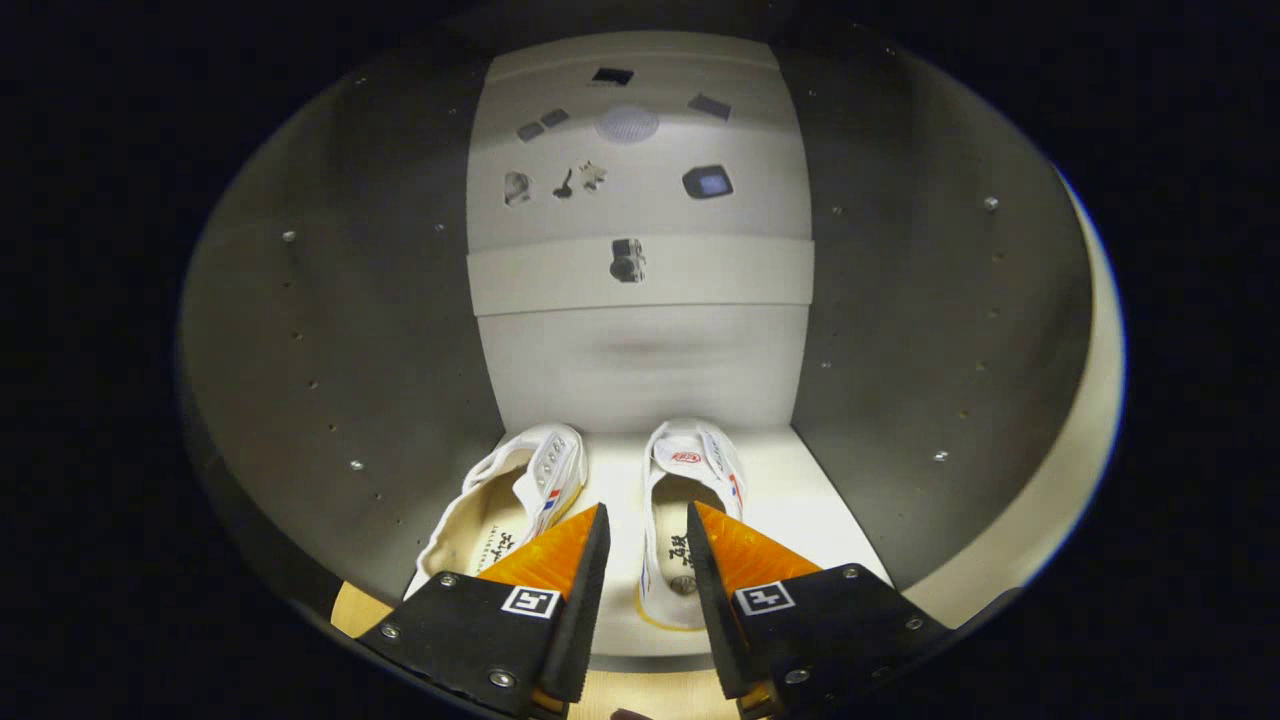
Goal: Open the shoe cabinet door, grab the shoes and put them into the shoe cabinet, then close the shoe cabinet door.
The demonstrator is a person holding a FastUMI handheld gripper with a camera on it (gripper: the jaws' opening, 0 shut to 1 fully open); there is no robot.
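Gripper (647, 520) levelled into shoe cabinet (330, 330), angled slightly down; fingers narrowly parted, holding nothing. White sneakers (690, 470) side by side just ahead.

We see the gripper (647, 525) pointing forward and a little downward — its two fingers stand apart, holding nothing between them.

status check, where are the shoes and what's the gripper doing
Gripper open, holding nothing. Both shoes side by side on the cabinet floor, toes to the back wall. Nothing between the fingers and the shoes.
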